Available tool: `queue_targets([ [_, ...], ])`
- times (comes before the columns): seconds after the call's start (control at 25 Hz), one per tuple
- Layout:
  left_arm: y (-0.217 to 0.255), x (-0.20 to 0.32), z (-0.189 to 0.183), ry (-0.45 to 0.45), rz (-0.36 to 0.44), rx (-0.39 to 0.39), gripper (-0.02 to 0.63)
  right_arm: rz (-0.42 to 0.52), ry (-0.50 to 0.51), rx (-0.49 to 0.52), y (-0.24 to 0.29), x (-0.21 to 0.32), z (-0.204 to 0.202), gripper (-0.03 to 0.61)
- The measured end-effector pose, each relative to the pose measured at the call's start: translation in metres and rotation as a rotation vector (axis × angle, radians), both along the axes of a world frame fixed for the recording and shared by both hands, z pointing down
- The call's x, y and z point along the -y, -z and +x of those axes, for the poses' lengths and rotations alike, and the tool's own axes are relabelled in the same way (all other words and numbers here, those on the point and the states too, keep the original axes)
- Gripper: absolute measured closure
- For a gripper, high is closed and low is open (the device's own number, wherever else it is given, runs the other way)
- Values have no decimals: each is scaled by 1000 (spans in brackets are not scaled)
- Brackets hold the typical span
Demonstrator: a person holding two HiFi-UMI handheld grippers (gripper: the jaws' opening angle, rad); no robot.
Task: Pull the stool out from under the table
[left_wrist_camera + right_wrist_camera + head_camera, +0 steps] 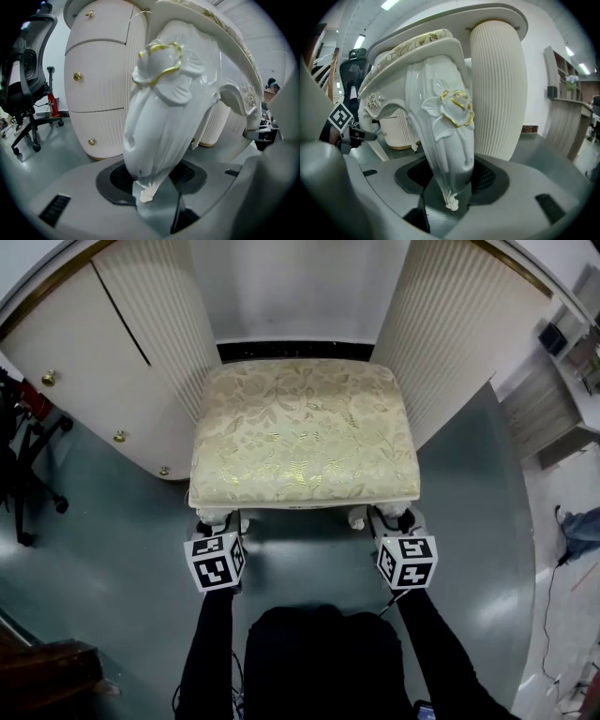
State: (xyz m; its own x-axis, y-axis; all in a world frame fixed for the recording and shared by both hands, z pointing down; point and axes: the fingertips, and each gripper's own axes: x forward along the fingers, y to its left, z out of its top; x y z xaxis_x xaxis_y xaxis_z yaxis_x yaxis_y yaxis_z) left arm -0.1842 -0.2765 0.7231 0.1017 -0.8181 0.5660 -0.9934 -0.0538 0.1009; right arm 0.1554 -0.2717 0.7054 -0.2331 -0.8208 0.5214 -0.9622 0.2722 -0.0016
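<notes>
The left gripper is closed on the stool's left front leg, and the right gripper on the right front leg. Each carved leg fills the gap between its pads. The stool stands between the table's ribbed pedestals, its rear edge at the front of the table top.

As I judge it, the glossy legs taper toward the feet, so a pull could let the pads slide down and off. An uneven pull could swing the seat into a pedestal.

Only the gripper views show the pads meeting the legs, which the marker cubes cover from above. Only the head view shows how the seat sits between the pedestals.
</notes>
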Motion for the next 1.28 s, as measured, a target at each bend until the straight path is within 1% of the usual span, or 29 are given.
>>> queue_targets([
  [0.36, 3, -2, 0, -12, -30, 1, 403, -32, -7, -4, 3, -5, 0, 362],
  [0.6, -2, 4, -2, -27, -5, -3, 403, -25, -15, -4, -3, -4, -2, 362],
  [0.96, -2, 2, -1, -26, -17, -5, 403, -31, -19, -4, -3, -5, 0, 362],
  [1.28, 0, -1, -1, -14, -11, -8, 402, -24, -13, -3, 0, -5, 0, 362],
])
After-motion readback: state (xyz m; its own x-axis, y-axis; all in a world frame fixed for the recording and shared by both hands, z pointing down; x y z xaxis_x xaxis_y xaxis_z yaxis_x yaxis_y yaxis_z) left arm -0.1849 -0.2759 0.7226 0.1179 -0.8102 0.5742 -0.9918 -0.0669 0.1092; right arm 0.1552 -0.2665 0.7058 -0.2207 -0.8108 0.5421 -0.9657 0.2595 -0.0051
